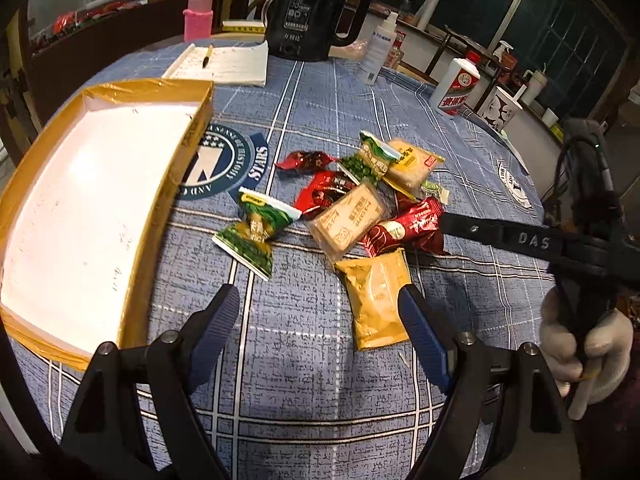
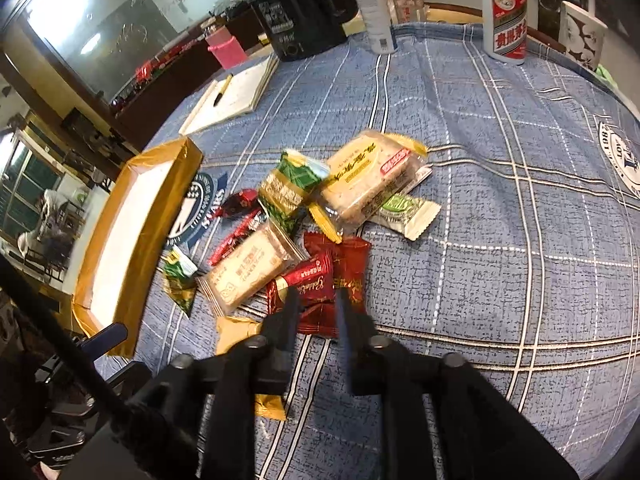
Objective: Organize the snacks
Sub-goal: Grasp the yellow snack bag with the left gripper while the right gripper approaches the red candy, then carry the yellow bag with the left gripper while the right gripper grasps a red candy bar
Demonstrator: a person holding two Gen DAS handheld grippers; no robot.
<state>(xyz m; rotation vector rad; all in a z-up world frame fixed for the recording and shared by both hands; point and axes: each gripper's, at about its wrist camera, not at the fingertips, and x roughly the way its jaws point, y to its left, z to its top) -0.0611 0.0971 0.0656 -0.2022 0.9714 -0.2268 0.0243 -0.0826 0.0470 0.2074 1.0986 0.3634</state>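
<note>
A pile of snack packets lies on the blue plaid tablecloth: a green pea packet, a clear cracker packet, a gold packet, dark red packets and a large yellow cracker packet. A gold-rimmed box with a white floor sits to the left, empty. My left gripper is open above the cloth, the gold packet by its right finger. My right gripper is nearly closed around a dark red packet; it also shows in the left wrist view.
A black kettle, a notepad with a pen, a pink bottle, a spray bottle, a white liquor bottle and a patterned cup stand along the table's far side.
</note>
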